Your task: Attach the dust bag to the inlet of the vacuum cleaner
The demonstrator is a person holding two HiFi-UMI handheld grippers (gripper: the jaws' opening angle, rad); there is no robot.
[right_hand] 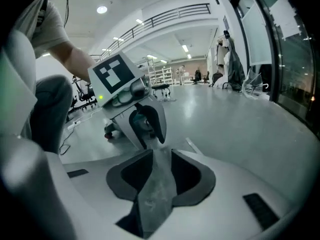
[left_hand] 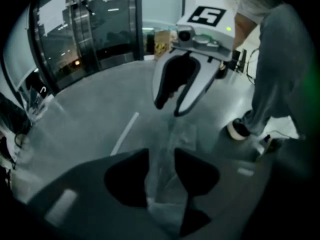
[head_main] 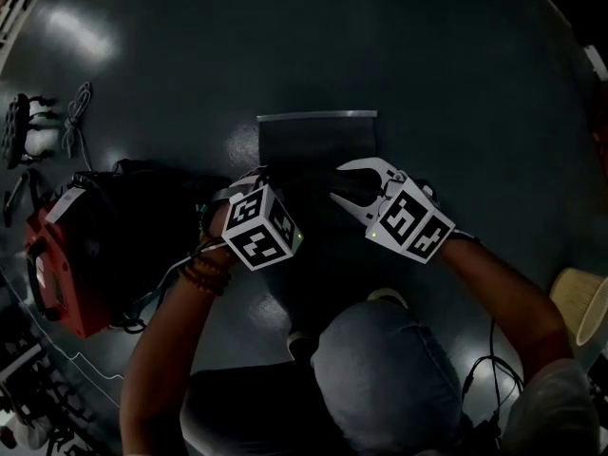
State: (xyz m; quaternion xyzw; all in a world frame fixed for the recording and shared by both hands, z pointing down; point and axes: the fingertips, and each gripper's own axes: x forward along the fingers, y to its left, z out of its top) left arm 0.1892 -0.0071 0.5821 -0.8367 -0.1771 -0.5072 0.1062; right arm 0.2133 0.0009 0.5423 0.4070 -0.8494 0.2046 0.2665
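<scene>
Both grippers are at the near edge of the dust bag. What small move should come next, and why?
Probably close both grippers on the dust bag. The left gripper and right gripper each have jaws apart with the bag's sheet running between them, seemingly not pinched. The red vacuum cleaner sits off to the left, so the bag must be gripped before carrying.

- Dark grey, glossy floor (head_main: pixel 456 84): carries everything in view.
- Flat, grey, rectangular dust bag (head_main: pixel 318 145): lies at centre.
- Red-and-black vacuum cleaner (head_main: pixel 81 269): stands at left, apart from the bag.
- Thin grey coiled cable (head_main: pixel 76 114): lies upper left.
</scene>
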